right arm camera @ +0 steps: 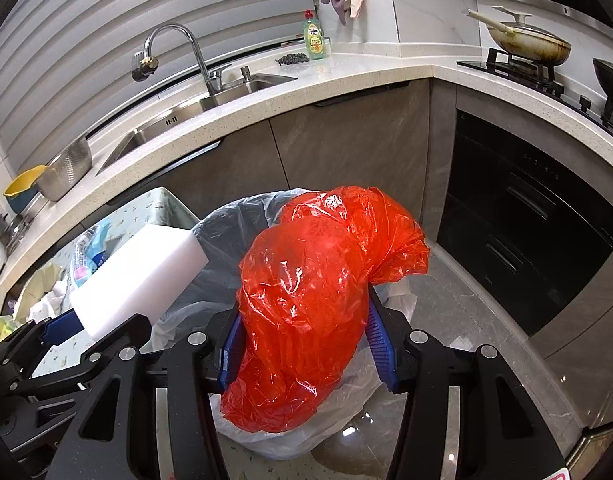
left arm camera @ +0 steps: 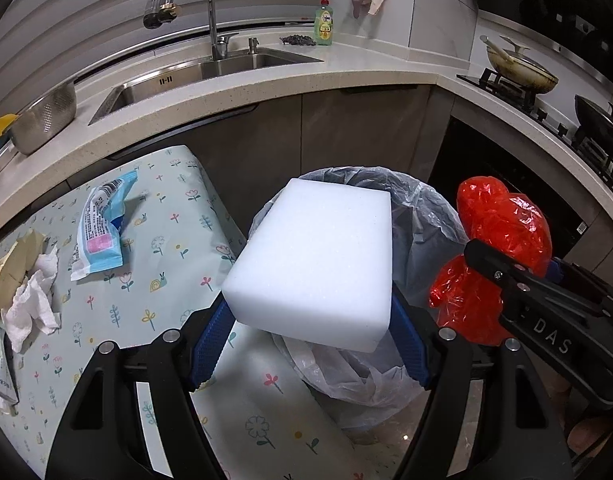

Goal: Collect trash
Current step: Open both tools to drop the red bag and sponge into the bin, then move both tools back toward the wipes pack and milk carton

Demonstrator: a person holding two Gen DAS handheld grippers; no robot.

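Holding a white foam block (left arm camera: 314,264) between its blue pads, the left gripper (left arm camera: 310,344) stands fairly wide, closed on the block's two long sides near its rear end, so most of the block juts out ahead; the right gripper (right arm camera: 306,344) is about half open and clamped on a crumpled red bag (right arm camera: 326,292), which bulges above and below its pads; both loads hang over the bin (left arm camera: 422,216), lined with a clear bag and standing on the floor just beside the bench (left arm camera: 154,248); the block's long axis runs along the gripper's fingers, pointing forward and tilted down toward the bin mouth, its broad face up; the bag has no clear axis, though its bulk runs roughly top to bottom between the pads; as I judge it, the block, gripped far back, could pivot or slip early and catch the bin's near rim, tipping onto the floor; the light bag may cling to a pad or drift outside the liner on release; the two grippers sit near each other and could knock together; a wrapper (left arm camera: 100,224) and tissue (left arm camera: 32,304) remain on the bench.
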